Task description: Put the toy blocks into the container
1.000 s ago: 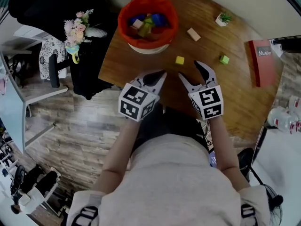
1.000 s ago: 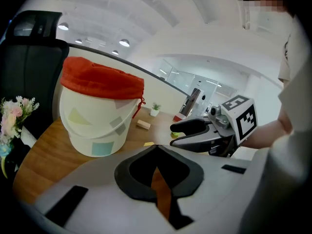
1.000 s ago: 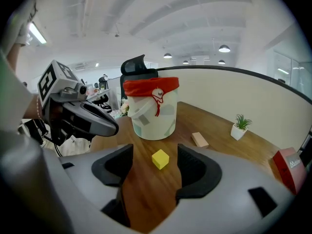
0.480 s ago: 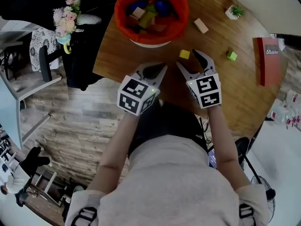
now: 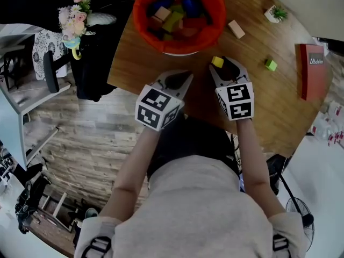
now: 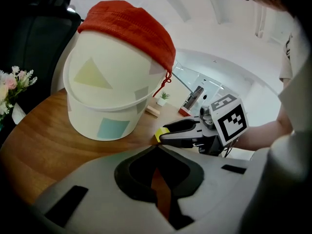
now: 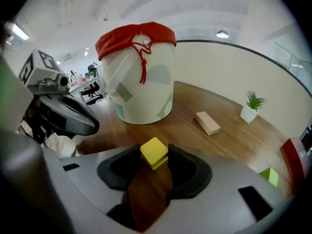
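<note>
Toy blocks (image 5: 171, 21) in blue, olive, tan and red lie heaped in the container (image 5: 141, 9), too jumbled to count. The container is one round white pail with smooth walls, printed with pale triangles and squares. It stands near the left edge of the counter (image 5: 269, 106), a brown slab with a streaked wood grain. A red cloth (image 6: 131, 26) of coarse knit is folded over its rim, and a red cord hangs from it.

Three more blocks lie loose on the counter, all matte and flat-faced. One yellow cube (image 7: 154, 152) sits just on the near-edge side of the container. One green cube (image 5: 271, 65) lies toward the right edge. One tan block (image 7: 207, 123), a flat oblong, lies between the container and the far edge.

There are two tools, each grey and smooth with dark inner pads and a white cube of black square markers. The right tool (image 5: 224, 64) has just been closing its jaws, and their tips now touch the yellow cube on both sides, gripping it on the wood. The left tool (image 6: 156, 147) hovers empty just beside it, jaws closed tip to tip.

One small potted plant (image 7: 252, 106) in a white pot stands near the far edge. One red book (image 5: 313, 71) lies along the right edge.
</note>
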`<action>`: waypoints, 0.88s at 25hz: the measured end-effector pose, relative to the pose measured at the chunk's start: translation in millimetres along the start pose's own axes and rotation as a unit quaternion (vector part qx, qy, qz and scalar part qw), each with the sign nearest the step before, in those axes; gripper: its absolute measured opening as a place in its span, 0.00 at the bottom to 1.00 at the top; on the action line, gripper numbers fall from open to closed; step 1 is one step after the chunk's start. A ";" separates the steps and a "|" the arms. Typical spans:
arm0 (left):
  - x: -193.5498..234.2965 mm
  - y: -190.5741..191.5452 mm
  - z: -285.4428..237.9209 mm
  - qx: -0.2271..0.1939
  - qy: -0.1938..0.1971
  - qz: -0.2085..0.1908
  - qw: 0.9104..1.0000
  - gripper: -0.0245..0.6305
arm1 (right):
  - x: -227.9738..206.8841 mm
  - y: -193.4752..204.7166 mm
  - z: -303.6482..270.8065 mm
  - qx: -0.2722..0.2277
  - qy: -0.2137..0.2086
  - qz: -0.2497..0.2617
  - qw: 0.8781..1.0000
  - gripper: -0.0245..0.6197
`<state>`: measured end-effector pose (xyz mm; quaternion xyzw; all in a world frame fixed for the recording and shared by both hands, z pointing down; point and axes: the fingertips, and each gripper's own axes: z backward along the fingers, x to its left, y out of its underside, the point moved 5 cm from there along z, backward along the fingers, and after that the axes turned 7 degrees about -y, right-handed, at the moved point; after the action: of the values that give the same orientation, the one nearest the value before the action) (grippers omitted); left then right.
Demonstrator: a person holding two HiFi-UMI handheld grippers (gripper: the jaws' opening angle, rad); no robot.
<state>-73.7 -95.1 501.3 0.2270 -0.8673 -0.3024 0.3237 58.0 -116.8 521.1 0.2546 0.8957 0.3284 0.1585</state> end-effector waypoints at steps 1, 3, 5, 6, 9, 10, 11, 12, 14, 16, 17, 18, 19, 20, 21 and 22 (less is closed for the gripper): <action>-0.1 -0.7 -0.4 0.001 0.003 -0.002 1.000 0.06 | -0.7 0.1 0.5 0.000 0.005 -0.003 1.000 0.33; -0.4 -3.5 -0.5 0.000 0.007 -0.008 1.000 0.06 | -2.4 -1.4 2.3 -0.003 0.014 -0.004 1.000 0.33; 0.2 -6.3 1.4 -0.003 0.008 -0.011 1.000 0.06 | -3.2 -5.8 6.5 -0.011 0.019 -0.003 1.000 0.33; 0.2 -6.9 2.9 -0.005 0.007 -0.010 1.000 0.06 | -3.1 -8.7 9.7 -0.016 0.020 -0.003 1.000 0.33; -2.3 -8.5 7.4 -0.012 0.002 -0.016 1.000 0.06 | -4.6 -20.1 22.2 -0.043 0.022 -0.003 0.999 0.33; -3.6 -9.8 8.5 -0.015 0.001 -0.020 1.000 0.06 | -6.2 -24.6 26.9 -0.054 0.025 -0.003 0.998 0.33; -4.7 -11.6 9.7 -0.018 0.000 -0.023 1.000 0.06 | -8.0 -28.9 31.7 -0.064 0.029 -0.001 0.998 0.33; -5.8 -13.9 11.3 -0.022 -0.001 -0.025 0.999 0.06 | -9.8 -33.2 36.6 -0.072 0.033 0.000 0.997 0.33; -8.5 -20.2 15.1 -0.032 -0.004 -0.029 0.999 0.06 | -12.8 -41.7 46.6 -0.086 0.041 0.002 0.995 0.33; -11.8 -28.0 18.9 -0.042 -0.006 -0.037 0.998 0.06 | -15.0 -51.2 56.9 -0.101 0.046 0.004 0.994 0.33; -13.3 -32.0 20.8 -0.047 -0.008 -0.041 0.998 0.06 | -15.5 -56.8 62.1 -0.109 0.047 0.005 0.993 0.33; -14.8 -35.9 22.7 -0.052 -0.011 -0.046 0.998 0.06 | -15.7 -62.9 67.4 -0.119 0.049 0.007 0.992 0.33; -16.4 -39.7 24.5 -0.056 -0.013 -0.052 0.997 0.06 | -15.5 -69.7 72.6 -0.130 0.050 0.010 0.990 0.33; -18.3 -43.3 26.2 -0.060 -0.016 -0.059 0.996 0.06 | -15.1 -76.6 77.6 -0.141 0.051 0.013 0.989 0.33; -20.2 -46.9 27.9 -0.064 -0.018 -0.067 0.996 0.06 | -14.8 -83.6 82.1 -0.151 0.051 0.018 0.987 0.33; -21.7 -50.5 29.4 -0.068 -0.020 -0.075 0.995 0.06 | -14.6 -90.7 86.1 -0.160 0.051 0.023 0.986 0.33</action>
<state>-69.3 -107.2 440.2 0.2622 -0.8317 -0.3888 0.2972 76.9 -140.7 398.9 0.2293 0.8325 0.4833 0.1442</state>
